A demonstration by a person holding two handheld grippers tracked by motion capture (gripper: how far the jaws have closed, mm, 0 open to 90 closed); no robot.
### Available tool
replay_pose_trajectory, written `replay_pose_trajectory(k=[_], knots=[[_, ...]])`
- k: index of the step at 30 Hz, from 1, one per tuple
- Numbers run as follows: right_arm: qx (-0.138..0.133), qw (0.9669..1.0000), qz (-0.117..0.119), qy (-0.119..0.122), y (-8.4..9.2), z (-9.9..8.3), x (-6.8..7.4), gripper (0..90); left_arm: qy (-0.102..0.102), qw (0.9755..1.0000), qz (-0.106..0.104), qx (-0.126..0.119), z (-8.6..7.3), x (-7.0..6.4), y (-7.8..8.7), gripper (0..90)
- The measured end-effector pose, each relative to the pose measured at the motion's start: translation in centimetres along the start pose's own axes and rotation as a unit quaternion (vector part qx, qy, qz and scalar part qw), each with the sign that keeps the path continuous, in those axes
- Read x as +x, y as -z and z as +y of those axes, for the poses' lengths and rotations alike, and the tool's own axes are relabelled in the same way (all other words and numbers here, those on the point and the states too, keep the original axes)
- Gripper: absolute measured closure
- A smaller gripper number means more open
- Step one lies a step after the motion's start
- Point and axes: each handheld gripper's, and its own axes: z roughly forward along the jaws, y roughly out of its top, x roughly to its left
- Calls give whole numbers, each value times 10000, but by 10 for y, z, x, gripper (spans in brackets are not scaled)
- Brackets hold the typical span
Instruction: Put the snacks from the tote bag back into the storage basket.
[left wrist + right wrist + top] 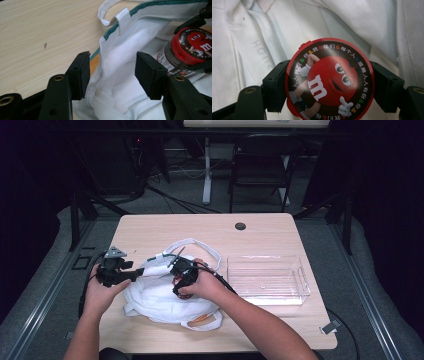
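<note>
While the left tool (111, 75) gapes at the bag (130, 45) edge, seemingly ungripped, the right tool (329, 85) pinches the candy jar (329, 80).

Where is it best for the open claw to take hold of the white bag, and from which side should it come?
Probably the green-trimmed rim of the white bag, coming from the open side. That rim stands up as a thin edge between the left claw jaws, while the right claw grips the candy jar by its lid.
</note>
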Motion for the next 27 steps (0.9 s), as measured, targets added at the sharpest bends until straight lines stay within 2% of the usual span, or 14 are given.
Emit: replay_pose_trajectory(k=[27], knots=[[-186, 9994, -53, 277, 40, 13, 17, 247, 21, 10000, -12, -43, 0, 0, 2, 463]])
